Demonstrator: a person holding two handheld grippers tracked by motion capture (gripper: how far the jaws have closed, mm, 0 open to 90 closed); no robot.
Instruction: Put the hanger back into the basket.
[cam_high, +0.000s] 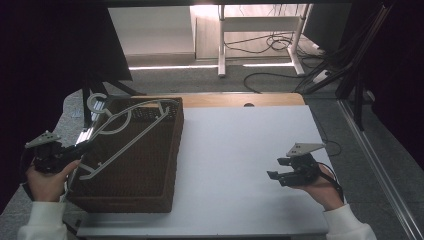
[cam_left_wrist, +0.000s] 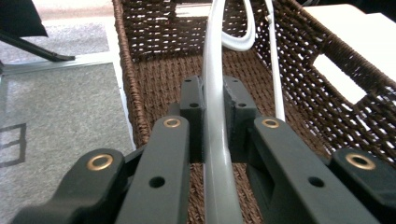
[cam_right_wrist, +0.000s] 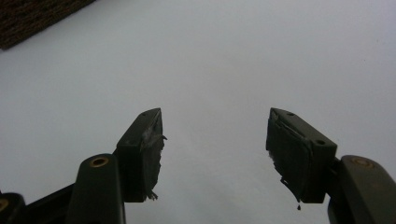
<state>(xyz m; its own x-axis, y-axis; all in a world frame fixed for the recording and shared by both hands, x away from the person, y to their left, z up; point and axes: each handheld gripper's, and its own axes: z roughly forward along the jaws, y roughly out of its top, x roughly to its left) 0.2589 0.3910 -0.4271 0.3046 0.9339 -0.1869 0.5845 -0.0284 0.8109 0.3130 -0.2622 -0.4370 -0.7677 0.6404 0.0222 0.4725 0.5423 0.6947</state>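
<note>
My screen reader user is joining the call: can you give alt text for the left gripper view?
The left gripper is shut on a white hanger, whose arm runs up between the black jaws. Beyond lies the inside of a brown woven basket.

The basket (cam_high: 150, 165) is rough brown wicker. In it, the hanger (cam_left_wrist: 215, 140) is smooth, glossy pale plastic. The table (cam_high: 240, 165) beneath the basket looks matt white.

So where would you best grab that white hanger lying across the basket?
By its thin lower arm, from the basket's left side. The hanger slopes across the rim there, and the left hand-held gripper is shut on that bar.
</note>
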